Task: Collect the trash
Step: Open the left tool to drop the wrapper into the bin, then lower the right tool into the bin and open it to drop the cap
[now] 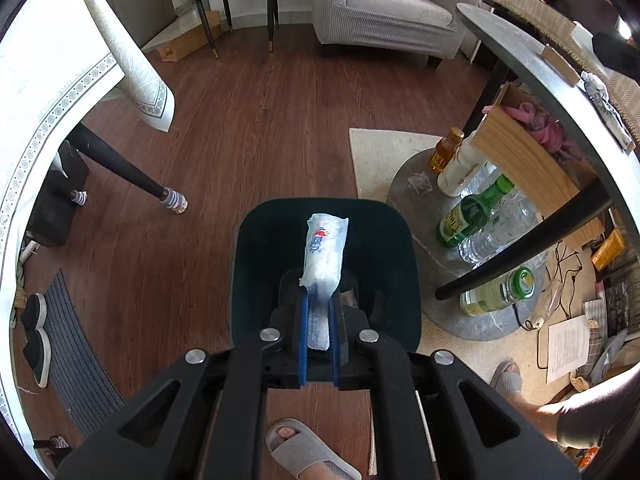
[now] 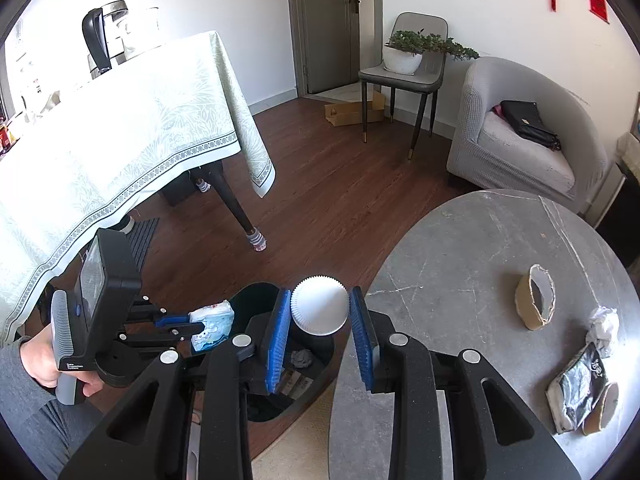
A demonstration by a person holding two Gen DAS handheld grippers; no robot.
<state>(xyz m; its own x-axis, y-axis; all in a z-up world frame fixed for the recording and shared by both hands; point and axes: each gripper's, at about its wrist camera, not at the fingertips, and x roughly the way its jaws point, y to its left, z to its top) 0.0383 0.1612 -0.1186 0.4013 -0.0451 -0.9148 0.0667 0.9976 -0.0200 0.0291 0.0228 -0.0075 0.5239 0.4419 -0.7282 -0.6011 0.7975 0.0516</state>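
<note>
L gripper (image 1: 319, 322): blue pads clamped narrow on a tissue pack (image 1: 324, 256), white/clear plastic w/ red-blue print; the pack sticks out past the fingertips, directly over the open mouth of the dark trash bin (image 1: 400, 248). Same pack seen side-on from the R wrist cam, pinched at the L gripper's tips above the bin's left rim.

R gripper (image 2: 320, 316): pads set wide, gripping a white paper cup (image 2: 319, 305) by its sides; the cup's fluted bottom faces the cam. It hangs above the bin (image 2: 320, 360), just off the edge of the round grey table (image 2: 460, 260). Inside the bin: a grey crumpled wad (image 2: 302, 359) and some flat packaging, detail unclear.

On the grey table, well apart from the grippers: a brown paper cup lying on its side (image 2: 535, 303), a crumpled white tissue (image 2: 603, 330), a black foil wrapper (image 2: 578, 392) w/ another brown cup (image 2: 602, 408) touching it.

Bin sits on wood floor (image 1: 260, 128) beside a beige rug. Under the grey table, lower shelf (image 1: 408, 196) holds bottles: green glass one (image 1: 470, 212), amber one (image 1: 446, 156), clear water bottles. Cloth-covered dining table (image 2: 140, 120) to the left, grey armchair (image 2: 520, 132) at the back.
</note>
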